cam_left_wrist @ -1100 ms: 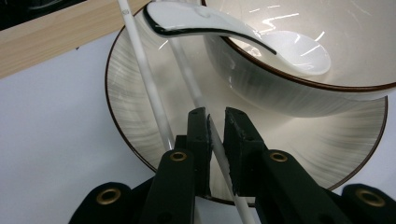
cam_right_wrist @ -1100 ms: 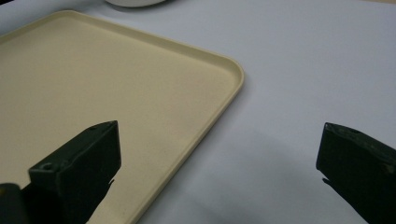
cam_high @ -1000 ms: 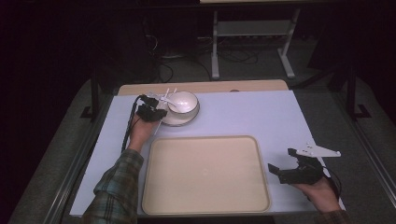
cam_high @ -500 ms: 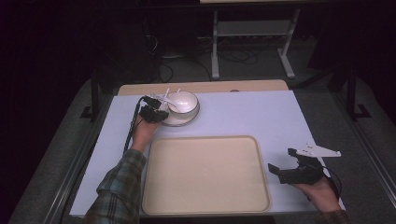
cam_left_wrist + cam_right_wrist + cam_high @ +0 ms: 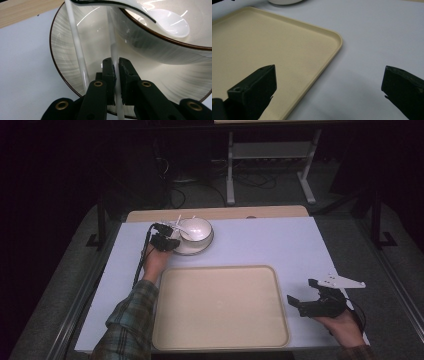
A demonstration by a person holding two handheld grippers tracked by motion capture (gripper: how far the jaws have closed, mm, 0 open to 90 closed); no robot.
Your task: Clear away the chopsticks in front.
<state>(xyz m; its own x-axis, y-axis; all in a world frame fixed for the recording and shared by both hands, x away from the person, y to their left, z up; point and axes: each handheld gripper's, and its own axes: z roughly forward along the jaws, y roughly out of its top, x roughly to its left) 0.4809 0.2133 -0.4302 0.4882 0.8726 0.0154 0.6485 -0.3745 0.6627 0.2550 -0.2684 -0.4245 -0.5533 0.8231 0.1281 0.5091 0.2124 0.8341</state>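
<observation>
My left gripper was at the far left of the table, at the near left edge of the plate on which the bowl stood. In the left gripper view its jaws had just been closing, and they stood pressed together on one white chopstick. The second chopstick lay free just to the left of the first one in that view, not between the jaws. The important relation was the long axis: the held chopstick ran straight away from my gripper, from the plate surface up to the bowl rim, where its far end leaned beside the white spoon resting in the bowl. So I judged the next move should pull or lift along this line, otherwise the far end could push the spoon or the bowl. The tray lay empty near me, to the right of my left hand. My right gripper waited at the near right, beside the right edge of the tray, with jaws wide apart and nothing between them. It was well apart from the chopsticks, so the left hand was clearly the nearer one.
</observation>
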